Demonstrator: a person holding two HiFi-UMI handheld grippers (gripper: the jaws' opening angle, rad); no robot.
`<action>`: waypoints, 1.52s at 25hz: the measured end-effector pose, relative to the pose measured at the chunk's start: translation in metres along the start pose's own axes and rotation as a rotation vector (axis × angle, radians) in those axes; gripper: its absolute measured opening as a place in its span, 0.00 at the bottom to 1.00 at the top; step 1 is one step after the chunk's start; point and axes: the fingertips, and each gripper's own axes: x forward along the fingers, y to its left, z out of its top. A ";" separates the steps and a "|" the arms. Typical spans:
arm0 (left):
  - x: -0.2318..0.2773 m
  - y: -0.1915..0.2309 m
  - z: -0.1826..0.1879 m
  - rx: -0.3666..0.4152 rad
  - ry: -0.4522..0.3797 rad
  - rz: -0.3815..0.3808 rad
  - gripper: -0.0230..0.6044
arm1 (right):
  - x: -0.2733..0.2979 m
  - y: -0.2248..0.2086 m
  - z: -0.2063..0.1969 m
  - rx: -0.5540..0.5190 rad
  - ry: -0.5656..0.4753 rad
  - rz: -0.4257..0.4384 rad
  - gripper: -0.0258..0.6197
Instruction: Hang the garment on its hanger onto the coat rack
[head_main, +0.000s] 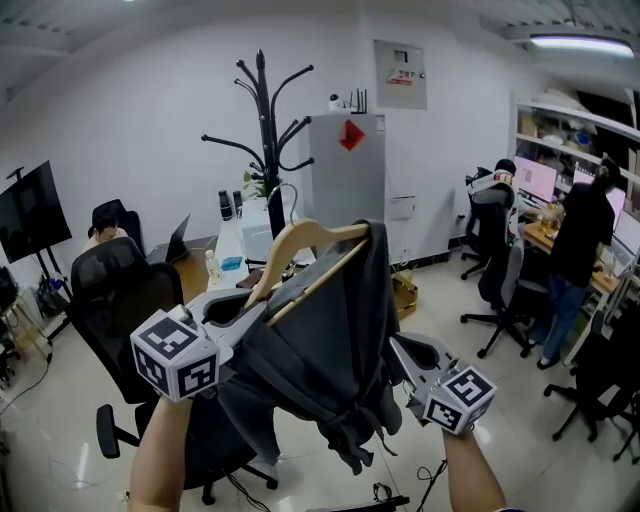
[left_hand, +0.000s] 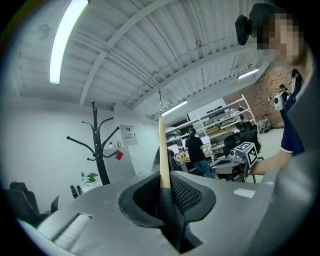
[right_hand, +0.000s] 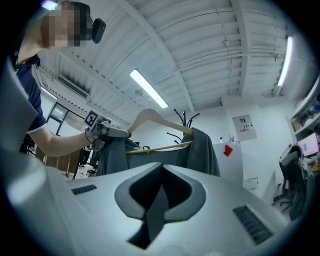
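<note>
A wooden hanger carries a dark grey garment that droops in front of me. My left gripper is shut on the hanger's left end; in the left gripper view the wooden bar stands pinched between the jaws of my left gripper. My right gripper sits low beside the garment's right side, shut and empty. From my right gripper the hanger and garment show a little way ahead. The black coat rack stands behind a desk, well beyond the hanger; it also appears as coat rack.
A black office chair stands just left of me. A desk with bottles and a grey cabinet flank the rack's base. People work at desks on the right, with more chairs. A screen stands far left.
</note>
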 end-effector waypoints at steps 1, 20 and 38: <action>0.008 0.002 0.001 0.001 -0.001 0.000 0.13 | 0.000 -0.008 -0.001 -0.001 -0.001 -0.001 0.04; 0.094 0.145 -0.061 -0.010 0.045 -0.049 0.13 | 0.124 -0.052 -0.028 -0.034 0.025 -0.031 0.04; 0.168 0.294 -0.109 -0.053 0.017 -0.258 0.13 | 0.261 -0.032 -0.028 -0.070 0.035 -0.106 0.04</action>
